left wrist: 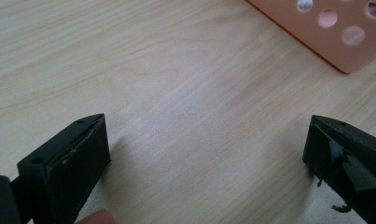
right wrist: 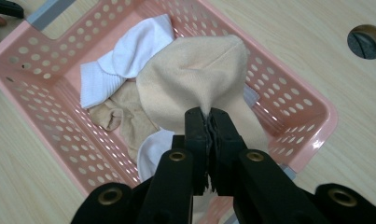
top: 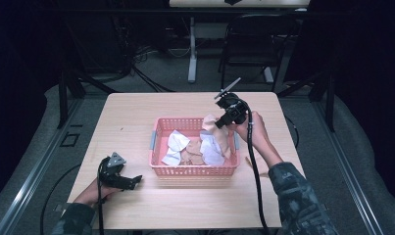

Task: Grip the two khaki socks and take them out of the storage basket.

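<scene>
In the high view, the right gripper (top: 219, 122) was up over the far right corner of the pink basket (top: 158, 142). Its jaws were pinched on a tan sock (top: 223, 134), and the sock hung down into the basket. More socks, white ones (top: 174, 146) and tan ones, lay inside. The right hand (top: 251, 128) reached in from the right side, wrist bent toward the basket. The left gripper (top: 134, 181) sat low on the table (top: 131, 112), just beside the basket's near left corner. There was lots of bare table to the left and at the front.

In the left gripper view, the jaws stood wide apart with nothing between them. The basket's corner (left wrist: 335, 42) was near, up at the right.

In the right gripper view, the jaws squeezed tight on a fold of the tan sock (right wrist: 190, 79). A white sock (right wrist: 129, 56) lay below it in the basket (right wrist: 31, 74).
</scene>
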Demonstrator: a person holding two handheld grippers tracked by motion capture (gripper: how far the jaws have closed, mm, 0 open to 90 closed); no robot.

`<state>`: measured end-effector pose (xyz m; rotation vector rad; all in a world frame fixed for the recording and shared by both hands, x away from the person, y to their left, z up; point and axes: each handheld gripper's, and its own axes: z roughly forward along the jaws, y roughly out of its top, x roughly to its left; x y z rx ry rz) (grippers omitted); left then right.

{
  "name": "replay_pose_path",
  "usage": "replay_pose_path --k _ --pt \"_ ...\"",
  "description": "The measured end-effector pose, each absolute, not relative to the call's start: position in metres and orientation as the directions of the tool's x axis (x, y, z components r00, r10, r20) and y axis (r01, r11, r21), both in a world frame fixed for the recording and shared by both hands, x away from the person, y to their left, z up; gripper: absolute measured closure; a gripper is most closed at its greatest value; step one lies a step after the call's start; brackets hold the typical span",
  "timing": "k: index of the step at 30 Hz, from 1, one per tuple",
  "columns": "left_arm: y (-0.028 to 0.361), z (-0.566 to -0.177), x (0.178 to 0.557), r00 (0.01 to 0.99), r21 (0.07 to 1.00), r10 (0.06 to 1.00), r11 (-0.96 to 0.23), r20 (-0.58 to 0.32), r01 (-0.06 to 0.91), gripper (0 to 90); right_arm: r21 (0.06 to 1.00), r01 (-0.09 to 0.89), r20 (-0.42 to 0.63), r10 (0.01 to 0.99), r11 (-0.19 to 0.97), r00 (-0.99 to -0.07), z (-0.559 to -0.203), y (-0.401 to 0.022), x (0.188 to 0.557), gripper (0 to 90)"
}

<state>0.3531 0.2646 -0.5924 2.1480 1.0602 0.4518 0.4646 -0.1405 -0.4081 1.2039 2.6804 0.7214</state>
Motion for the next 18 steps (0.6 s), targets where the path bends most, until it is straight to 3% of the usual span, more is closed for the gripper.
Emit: replay_pose_path --k 18 --pt "0.264 -0.593 0.353 0.607 0.715 0.795 -0.427 0.004 0.554 0.5 0.5 0.631 0.049 0.708 0.593 -0.705 -0.362 -0.142 0.457 87.1"
